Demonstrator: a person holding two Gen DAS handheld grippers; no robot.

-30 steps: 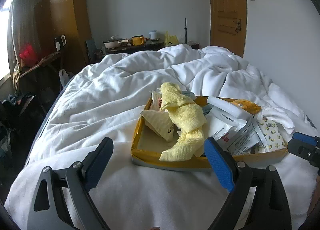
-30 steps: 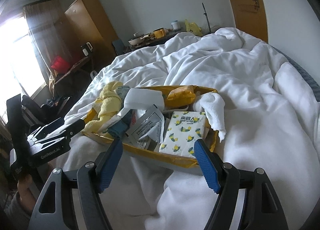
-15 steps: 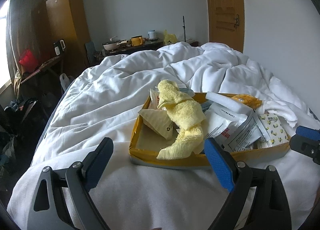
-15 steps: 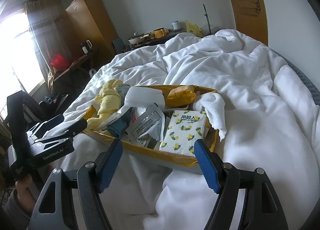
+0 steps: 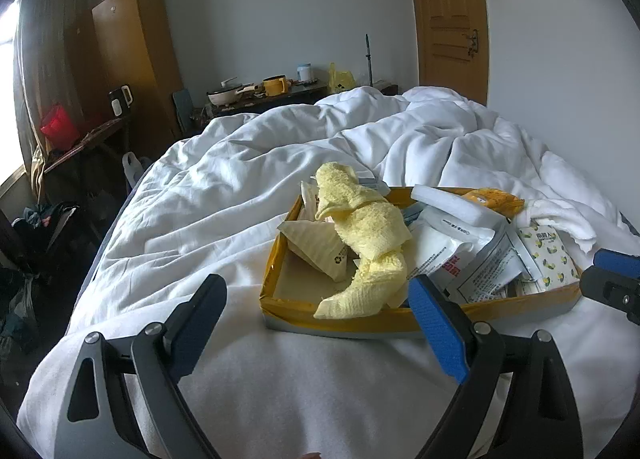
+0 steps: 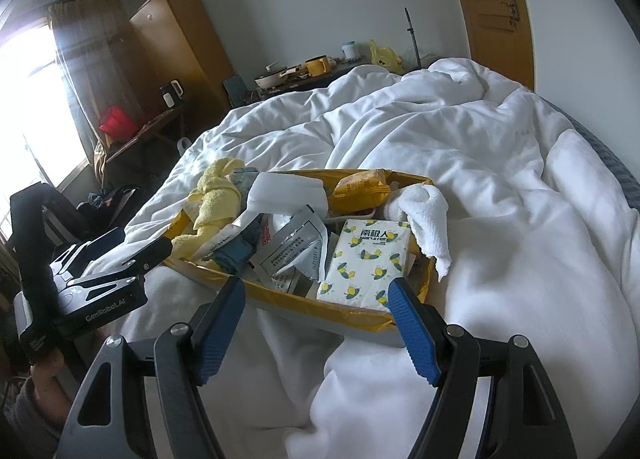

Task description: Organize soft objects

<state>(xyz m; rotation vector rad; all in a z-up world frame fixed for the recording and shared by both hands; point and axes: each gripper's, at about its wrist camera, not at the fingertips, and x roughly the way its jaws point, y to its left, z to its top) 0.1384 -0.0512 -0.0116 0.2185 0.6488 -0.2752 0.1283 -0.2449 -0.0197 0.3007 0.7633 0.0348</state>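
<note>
Setting: shallow yellow-edged tray (image 5: 280, 309) sits on the white duvet (image 5: 224, 195) of a bed; soft items and packets piled inside it.
Yellow towel, place: yellow towel (image 5: 370, 237) lies in the left half of the tray, humped over a cream pouch (image 5: 316, 241), its near tail draped onto the front rim.
Yellow towel, axis: long axis runs front to back of the tray, far end bunched and raised, near end pointing toward the left gripper and a little to its left.
Yellow towel, handling: judged light, limp terry, not slippery, not fragile; will sag and trail when lifted, may drag the pouch. Best hold looks like the thick mid-hump, pinched across the roll.
White cloth, place: white cloth (image 6: 426, 211) hangs over the far right corner of the tray, partly on the duvet, just beside a tissue pack (image 6: 370, 259).
White cloth, handling: judged equally soft and light; take the bunched top, not the hanging flap.
Tissue pack, handling: squashy block in slick film; long side runs front to back, grip across the short side.
Foil sachets (image 6: 296, 245): thin, crinkly, loose, overlapping in mid-tray.
Left gripper (image 5: 318, 323): jaws spread wide, nothing between, short of the front rim.
Right gripper (image 6: 316, 317): jaws spread, nothing held, near the tray's front right edge.
</note>
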